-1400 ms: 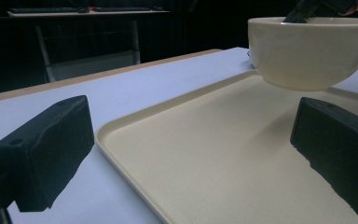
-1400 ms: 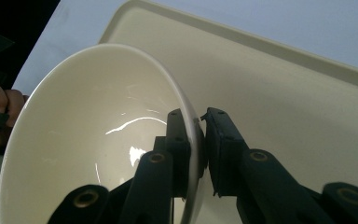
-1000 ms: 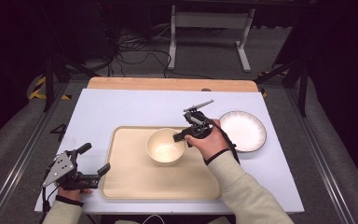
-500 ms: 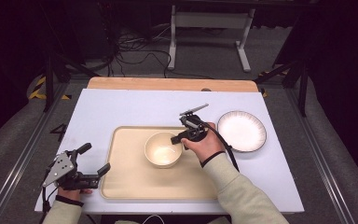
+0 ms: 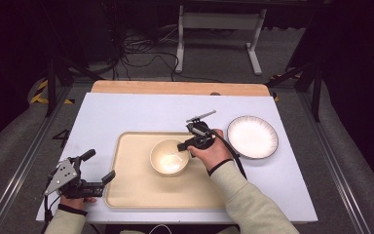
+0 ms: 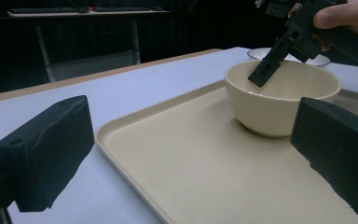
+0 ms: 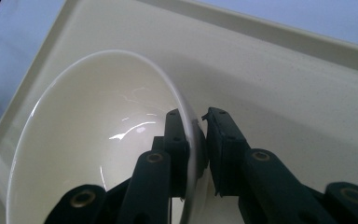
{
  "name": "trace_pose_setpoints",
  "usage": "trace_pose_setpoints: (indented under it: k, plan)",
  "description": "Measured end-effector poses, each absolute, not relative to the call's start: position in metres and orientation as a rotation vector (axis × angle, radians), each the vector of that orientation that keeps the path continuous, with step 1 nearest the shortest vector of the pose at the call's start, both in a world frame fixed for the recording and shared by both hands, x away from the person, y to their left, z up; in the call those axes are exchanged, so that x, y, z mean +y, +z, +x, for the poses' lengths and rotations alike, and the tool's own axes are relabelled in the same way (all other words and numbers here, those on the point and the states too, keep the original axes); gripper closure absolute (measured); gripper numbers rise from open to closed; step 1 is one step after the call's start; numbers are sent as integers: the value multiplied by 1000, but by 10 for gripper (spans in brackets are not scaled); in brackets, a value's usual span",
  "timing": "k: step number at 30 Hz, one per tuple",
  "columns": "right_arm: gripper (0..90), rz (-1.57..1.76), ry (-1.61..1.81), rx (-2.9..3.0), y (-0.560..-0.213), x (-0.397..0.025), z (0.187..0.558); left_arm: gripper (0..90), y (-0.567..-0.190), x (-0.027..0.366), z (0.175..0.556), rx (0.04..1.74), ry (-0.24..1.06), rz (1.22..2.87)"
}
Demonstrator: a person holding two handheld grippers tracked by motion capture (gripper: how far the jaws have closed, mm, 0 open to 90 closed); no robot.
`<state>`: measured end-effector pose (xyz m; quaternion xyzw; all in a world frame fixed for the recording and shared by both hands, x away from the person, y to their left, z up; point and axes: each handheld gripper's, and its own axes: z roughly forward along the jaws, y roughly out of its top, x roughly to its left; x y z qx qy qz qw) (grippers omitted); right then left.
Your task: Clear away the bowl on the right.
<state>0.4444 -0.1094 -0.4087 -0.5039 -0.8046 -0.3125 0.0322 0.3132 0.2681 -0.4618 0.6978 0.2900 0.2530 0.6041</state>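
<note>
right tongs (image 7: pixel 200 140) pinch rim of glossy cream bowl (image 5: pixel 169 157) on tray (image 5: pixel 141 195); left tongs (image 6: pixel 191 154) wide

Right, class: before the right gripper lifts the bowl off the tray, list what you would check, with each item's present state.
1. Right gripper straddles the bowl rim, one jaw inside, one outside: ok.
2. Jaws fully clamped on the wall: cannot tell.
3. Bowl holds nothing to spill: ok.
4. Bowl sits flat on the tray: ok.
5. Left gripper open, off the tray's left edge, away from the bowl: ok.
6. Plate bare, if the bowl goes there: ok.
</note>
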Motion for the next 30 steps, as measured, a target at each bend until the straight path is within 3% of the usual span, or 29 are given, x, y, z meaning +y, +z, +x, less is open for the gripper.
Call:
trace_pose_setpoints:
  k: [7, 25, 30]
  plan:
    - [788, -1510, -924, -2511, -412, -112, 448, 2, -462, 268, 313, 671, 586, 1615]
    - [594, -1358, -1116, -2652, -390, -120, 438, 2, -462, 268, 314, 675, 585, 1614]
    - [577, -1294, -1190, -2707, -385, -124, 433, 3, -462, 268, 314, 674, 585, 1614]
